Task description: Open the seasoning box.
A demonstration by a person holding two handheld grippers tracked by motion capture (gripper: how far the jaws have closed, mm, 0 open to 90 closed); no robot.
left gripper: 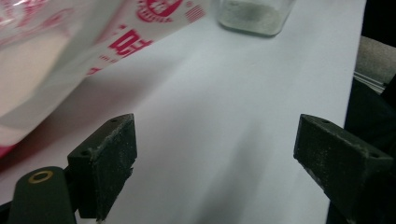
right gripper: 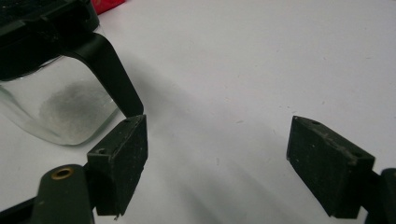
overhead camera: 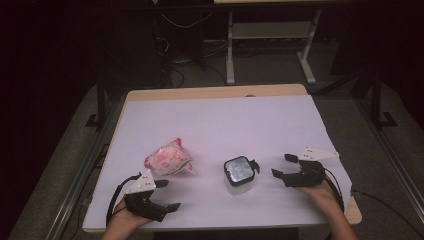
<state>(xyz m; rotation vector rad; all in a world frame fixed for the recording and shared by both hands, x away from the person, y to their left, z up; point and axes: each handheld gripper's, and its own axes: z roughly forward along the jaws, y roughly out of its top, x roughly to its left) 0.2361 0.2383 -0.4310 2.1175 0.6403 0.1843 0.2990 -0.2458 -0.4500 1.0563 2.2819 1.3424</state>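
Jar (overhead camera: 238, 175) sits on the white table (overhead camera: 220, 120), lid on, clear walls showing white grains low inside. We have the right gripper (overhead camera: 281, 166) just beside it, jaws spread wide, nothing between them; in the right gripper view one pad sits next to the jar's black clasp (right gripper: 109, 70), whether touching we cannot tell. We hold the left gripper (overhead camera: 169, 195) near the table's front edge, jaws wide apart too, bare table between them. A pink-printed bag (overhead camera: 168, 158) lies just beyond it, left of the jar and apart from it.
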